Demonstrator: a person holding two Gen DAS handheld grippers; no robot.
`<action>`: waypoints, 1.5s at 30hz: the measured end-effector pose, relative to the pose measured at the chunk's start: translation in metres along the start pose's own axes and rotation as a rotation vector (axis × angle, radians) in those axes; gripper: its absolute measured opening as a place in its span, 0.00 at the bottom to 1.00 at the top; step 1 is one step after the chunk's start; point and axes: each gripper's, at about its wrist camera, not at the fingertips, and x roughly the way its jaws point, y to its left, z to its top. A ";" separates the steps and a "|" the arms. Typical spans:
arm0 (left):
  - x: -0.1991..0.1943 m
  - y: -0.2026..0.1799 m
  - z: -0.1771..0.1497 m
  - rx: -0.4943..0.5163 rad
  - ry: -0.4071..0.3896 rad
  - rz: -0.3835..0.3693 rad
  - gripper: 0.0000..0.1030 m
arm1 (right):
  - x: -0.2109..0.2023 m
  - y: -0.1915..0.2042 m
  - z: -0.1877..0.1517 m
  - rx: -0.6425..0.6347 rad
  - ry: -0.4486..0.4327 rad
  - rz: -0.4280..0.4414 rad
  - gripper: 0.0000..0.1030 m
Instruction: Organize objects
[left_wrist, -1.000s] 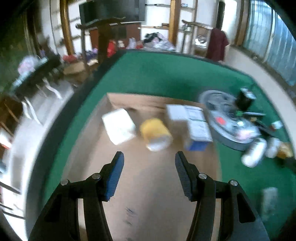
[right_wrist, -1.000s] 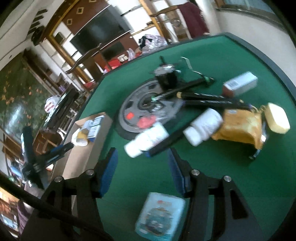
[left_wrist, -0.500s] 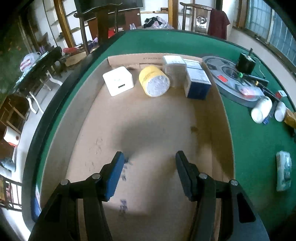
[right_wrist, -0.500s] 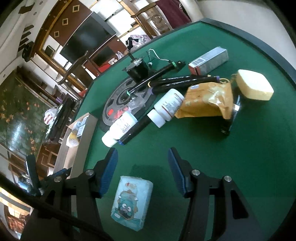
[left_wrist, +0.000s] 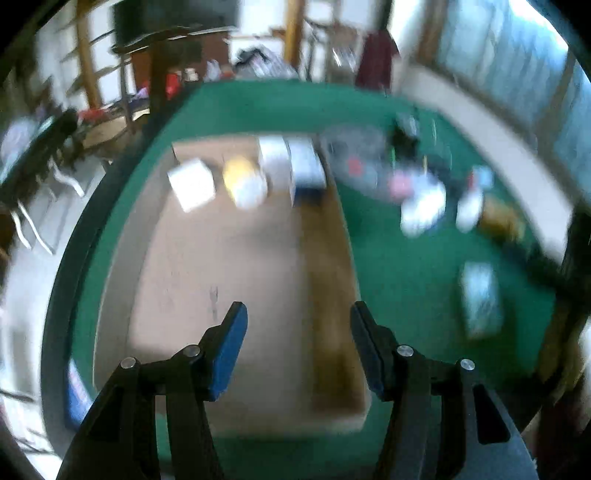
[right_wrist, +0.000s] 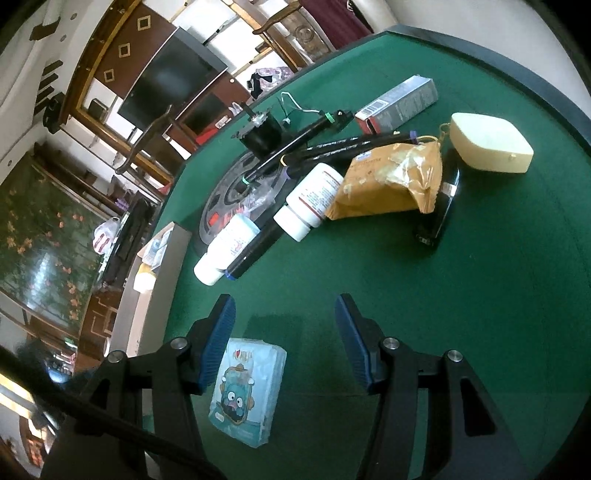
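Note:
My left gripper is open and empty above the near part of a shallow cardboard box. At the box's far end lie a white cube, a yellow roll and two white-blue boxes; this view is blurred. My right gripper is open and empty above the green table. A light-blue tissue pack lies just below its left finger. Further off lie two white pill bottles, black markers, a brown packet and a cream case.
A grey reel with a black motor lies behind the bottles. A grey carton lies at the far side. A black flat object lies under the packet. The table edge curves at the right. Chairs and shelves stand beyond.
The left gripper has swung right and pulled back, so the box's right wall and the table's clutter show. The right gripper has moved slightly closer to the tissue pack and bottles.

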 end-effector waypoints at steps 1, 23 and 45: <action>0.001 0.010 0.012 -0.066 -0.014 -0.079 0.51 | 0.000 -0.001 0.000 0.002 -0.001 0.001 0.53; 0.088 0.062 0.054 -0.258 -0.096 -0.129 0.51 | 0.009 -0.007 0.001 -0.039 -0.012 -0.038 0.63; -0.026 -0.073 -0.009 -0.025 -0.242 -0.267 0.75 | -0.049 0.022 0.008 -0.177 -0.244 -0.149 0.63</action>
